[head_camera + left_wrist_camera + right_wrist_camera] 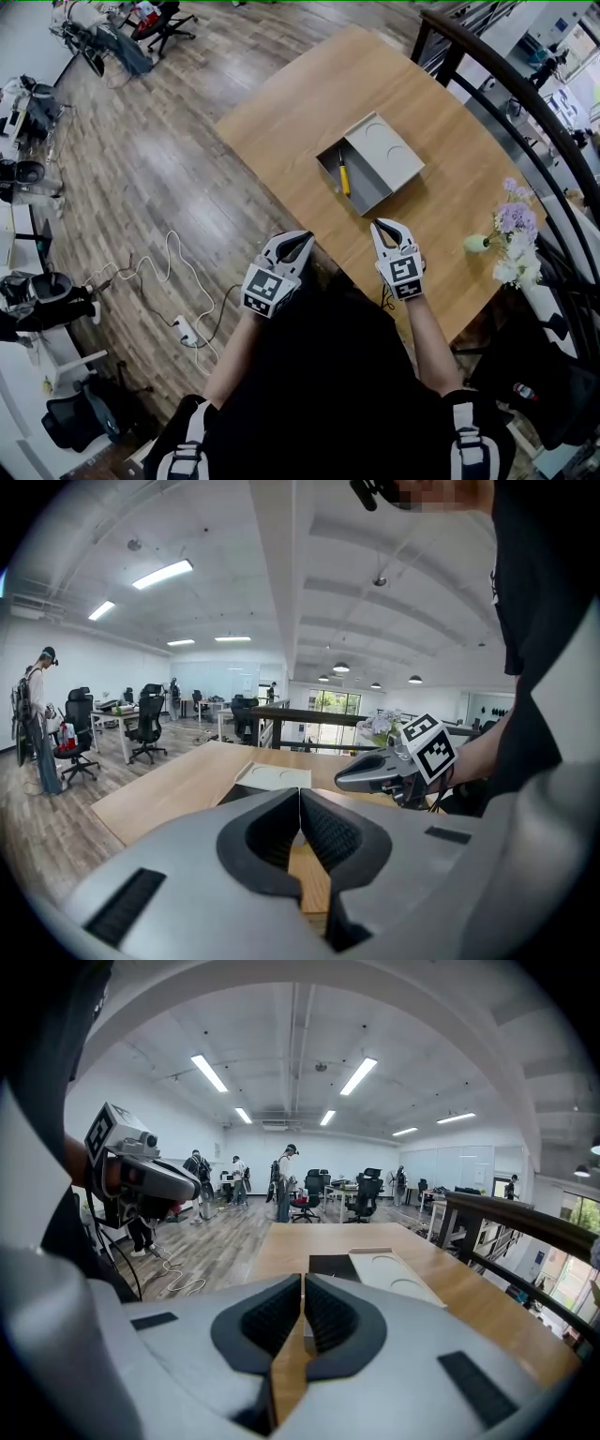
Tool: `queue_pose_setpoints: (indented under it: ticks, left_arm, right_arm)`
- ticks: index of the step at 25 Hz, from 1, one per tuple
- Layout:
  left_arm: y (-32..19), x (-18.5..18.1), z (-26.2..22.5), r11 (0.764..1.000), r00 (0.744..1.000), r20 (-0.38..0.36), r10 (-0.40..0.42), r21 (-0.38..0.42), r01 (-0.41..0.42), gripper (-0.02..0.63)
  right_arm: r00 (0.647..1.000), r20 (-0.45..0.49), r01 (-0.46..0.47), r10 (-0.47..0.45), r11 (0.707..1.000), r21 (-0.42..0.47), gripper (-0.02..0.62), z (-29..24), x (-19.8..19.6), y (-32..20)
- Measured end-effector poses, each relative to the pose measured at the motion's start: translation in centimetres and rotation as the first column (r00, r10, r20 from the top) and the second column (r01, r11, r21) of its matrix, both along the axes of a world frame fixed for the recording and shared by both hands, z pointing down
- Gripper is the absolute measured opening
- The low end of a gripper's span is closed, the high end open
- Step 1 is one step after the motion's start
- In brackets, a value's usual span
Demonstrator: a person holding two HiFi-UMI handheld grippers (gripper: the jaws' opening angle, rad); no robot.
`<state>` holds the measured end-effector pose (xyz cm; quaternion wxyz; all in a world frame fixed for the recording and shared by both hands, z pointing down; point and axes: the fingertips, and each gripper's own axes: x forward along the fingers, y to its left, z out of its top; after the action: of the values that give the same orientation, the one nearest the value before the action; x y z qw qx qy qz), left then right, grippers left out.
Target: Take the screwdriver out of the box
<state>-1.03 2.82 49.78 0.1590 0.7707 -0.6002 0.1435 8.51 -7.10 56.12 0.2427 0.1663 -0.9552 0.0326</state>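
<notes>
- On the table (pixel 281 112), ahead of both grippers, stands the box (pixel 365 194), open. Its lid (pixel 384 155) rests against or partly over the right side; I can't tell which. Only a narrow strip on the left is uncovered.
- The screwdriver (pixel 344 178) lies flat in that strip, on the box floor, close to the left wall. It is yellow with a darker far end, and it is too small to tell which end is the tip.
- Its long axis runs along the box's long side, roughly away from the person, with the near end towards the grippers.
- Left gripper (pixel 302 237): the jaws are closed pad to pad with nothing between them, and only bare wood shows past them in its own view. It hangs at the table's near edge, short of the box and off to the left.
- Right gripper (pixel 379 225): the jaws are likewise pressed together and empty. It is over the table, just short of the box's near corner.
- From the right gripper the screwdriver lies ahead and slightly left; from the left gripper it lies ahead and to the right. The right one looks nearer.
- Neither gripper view shows the screwdriver. Only the dark opening and the lid appear there.
- Judgement: the pick has not begun. The nearer gripper must open, come down from above and set its jaws across the long axis. The strip between wall and lid leaves little room, so a jaw could catch the lid or the wall.
</notes>
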Motion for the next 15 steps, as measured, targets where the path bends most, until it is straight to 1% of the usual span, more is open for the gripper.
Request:
queue_pose_setpoints:
  ticks: [4, 9, 12, 15]
  left_arm:
    - [-0.9, -0.1, 0.2, 1.000, 1.000, -0.003, 0.017, -0.002, -0.017, 0.021]
    - [-2.5, 0.2, 0.2, 0.997, 0.997, -0.004, 0.082, 0.005, -0.082, 0.023]
    - [-3.7, -0.1, 0.4, 0.992, 0.992, -0.008, 0.125, 0.004, -0.125, 0.021]
    - [-5.0, -0.8, 0.6, 0.988, 0.987, -0.018, 0.157, 0.006, -0.157, 0.022]
  right_arm:
    - [1.000, 0.000, -0.012, 0.012, 1.000, 0.003, 0.028, -0.1, 0.0, -0.6]
    - [0.997, -0.011, -0.072, 0.072, 0.997, -0.008, 0.028, 0.5, 0.9, -1.3]
    - [0.993, -0.013, -0.120, 0.119, 0.993, -0.017, 0.028, 0.7, 1.2, -1.8]
    - [0.989, -0.029, -0.144, 0.144, 0.989, -0.020, 0.028, 1.0, 1.0, -1.9]
